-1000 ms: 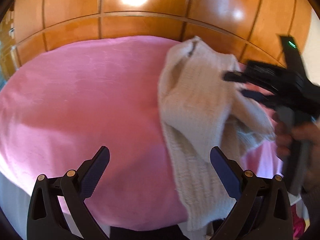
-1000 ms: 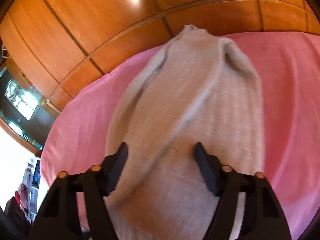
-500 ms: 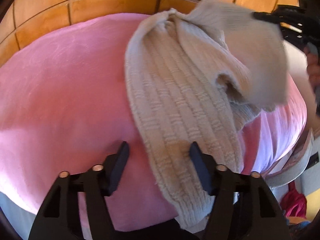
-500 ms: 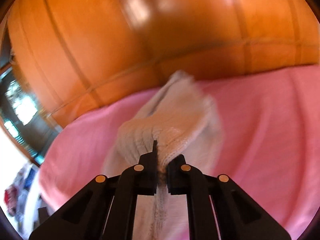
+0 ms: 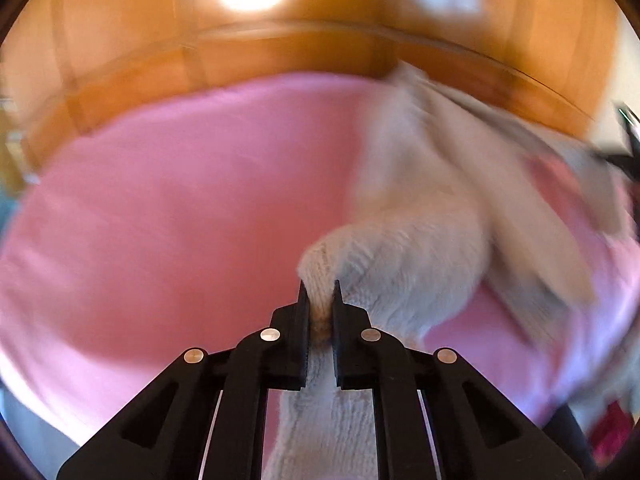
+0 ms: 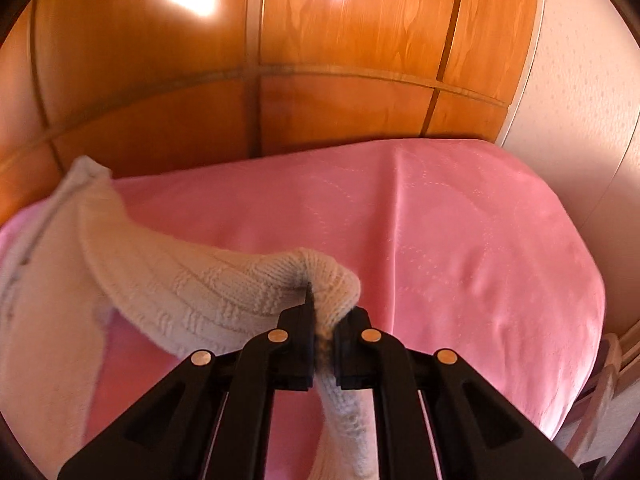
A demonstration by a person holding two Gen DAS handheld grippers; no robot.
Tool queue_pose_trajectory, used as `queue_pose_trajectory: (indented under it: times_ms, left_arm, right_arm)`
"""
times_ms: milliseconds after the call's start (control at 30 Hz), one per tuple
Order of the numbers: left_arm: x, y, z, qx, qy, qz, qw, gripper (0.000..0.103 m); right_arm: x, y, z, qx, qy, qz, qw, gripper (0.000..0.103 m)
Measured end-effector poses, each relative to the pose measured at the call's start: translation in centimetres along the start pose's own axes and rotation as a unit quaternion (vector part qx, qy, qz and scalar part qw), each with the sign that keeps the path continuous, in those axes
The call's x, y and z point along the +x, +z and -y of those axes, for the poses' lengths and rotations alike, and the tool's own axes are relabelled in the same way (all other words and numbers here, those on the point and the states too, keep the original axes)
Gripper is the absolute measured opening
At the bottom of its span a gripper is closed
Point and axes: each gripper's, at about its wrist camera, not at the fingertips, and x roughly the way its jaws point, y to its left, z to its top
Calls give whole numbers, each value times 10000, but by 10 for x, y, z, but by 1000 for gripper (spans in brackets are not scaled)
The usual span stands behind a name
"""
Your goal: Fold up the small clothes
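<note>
A cream knitted garment (image 5: 420,240) lies partly on a pink bedspread (image 5: 180,220) and is lifted at two places. My left gripper (image 5: 320,296) is closing its jaws on a bunched fold of the knit, which fills the narrow gap between the pads. In the right wrist view the same cream knit (image 6: 192,284) stretches off to the left, and my right gripper (image 6: 322,308) is shut on another bunched fold of it above the pink bedspread (image 6: 460,240). The left wrist view is blurred by motion.
Glossy wooden wardrobe doors (image 6: 340,60) rise behind the bed. A pale wall (image 6: 580,80) stands at the right. The bed's right edge (image 6: 596,320) drops away, with pale things (image 6: 600,400) beside it. The other hand-held gripper (image 5: 628,148) shows dark at the right edge.
Both grippers went from wide open around the knit to closed on folds of it. The right gripper swung to the right, pulling the cloth out sideways; the left also shifted over the garment.
</note>
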Motion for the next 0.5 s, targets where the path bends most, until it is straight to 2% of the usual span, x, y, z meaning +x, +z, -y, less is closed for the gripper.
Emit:
queue_pose_trajectory:
  times_ms: [67,100,167,233,267,300,333,433,467,500]
  left_arm:
    - [6,37,-41,-336,587,190,9975,8]
    - [8,58,-67,-658,918,287,9932,8]
    - [13,90,-103,-1078,1259,415,9853,10]
    - [15,113,-126,-1450,1554,485,9760,20]
    - [12,121,-129,-1547,1624,638,9724,32]
    - [10,122,-125,-1562,1602,730,9719,51]
    - [8,121,-121,-1586,1505,796,9726,55]
    - [18,101,-93,-1674,474,617,9828,56]
    - [24,91,-82,-1689,45,461,9845,53]
    - [33,77,-66,-1687,-514,221,9841,43]
  right_arm:
    - [9,4,-1,22,-30,-66,10000,7]
    - [12,6,-2,42,-36,-91,9999,10]
    - [9,6,-7,102,-47,-60,9999,41]
    - [-2,4,-11,129,111,24,9999,45]
    - [-9,1,-14,139,279,41,9995,50]
    - [-19,-6,-18,144,606,12,9981,52]
    - [-25,-11,-22,153,859,-32,9962,53]
    - [-41,-42,-44,228,1912,-432,9803,55]
    - [-42,-50,-50,262,2213,-579,9731,55]
    - [-43,-63,-61,341,2683,-821,9592,55]
